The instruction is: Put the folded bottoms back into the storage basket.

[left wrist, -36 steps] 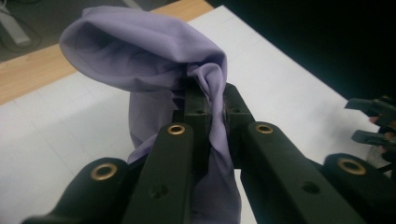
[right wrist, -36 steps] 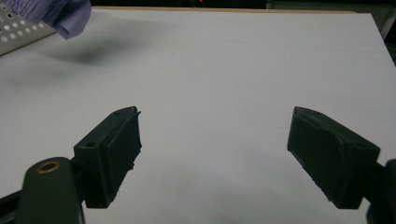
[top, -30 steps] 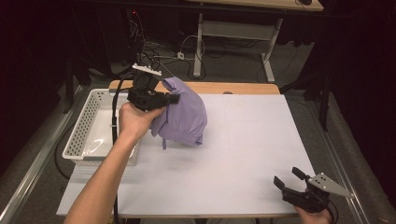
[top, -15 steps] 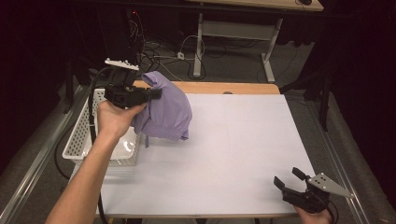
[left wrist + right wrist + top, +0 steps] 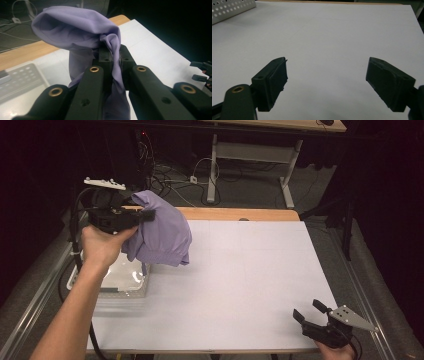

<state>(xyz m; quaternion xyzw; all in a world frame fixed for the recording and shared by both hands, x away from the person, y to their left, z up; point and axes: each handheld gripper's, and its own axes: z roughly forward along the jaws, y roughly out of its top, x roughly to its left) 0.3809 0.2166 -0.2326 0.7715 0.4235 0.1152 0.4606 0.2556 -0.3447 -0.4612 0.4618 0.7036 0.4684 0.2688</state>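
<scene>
- Purple cloth [image 5: 162, 232] hangs in the air at the table's far left, bunched and pinched near its top, with its loose lower folds draping down over the near edge of the white perforated basket [image 5: 122, 280].
- Left gripper [image 5: 145, 216] is raised above the table in the person's left hand [image 5: 102, 245]; its 2 black jaws are clamped tight on a twisted fold of the cloth.
- From the left gripper view, the cloth [image 5: 82, 37] balloons up past the jaws in a rounded hood, and a narrow strand runs down between them toward the bottom of the picture.
- That same view has the left gripper [image 5: 113, 56] with hardly any gap between its jaws beyond the thickness of the fabric; part of the basket [image 5: 20, 80] lies low at the left.
- Right gripper [image 5: 310, 312] rests low at the table's near right corner, well apart from the cloth, its grey 3-cornered plate [image 5: 355, 317] on top.
- In the right gripper view, the right gripper [image 5: 325, 85] has its 2 jaws spread wide with nothing between them, just the bare white table [image 5: 332, 37] below.
- A corner of the basket [image 5: 229, 8] appears at the top left of that view.
- White table [image 5: 250, 270] has a wooden strip [image 5: 240, 214] along its far edge; beyond it the floor is dark, with cables [image 5: 175, 175] and a desk frame [image 5: 250, 155].
</scene>
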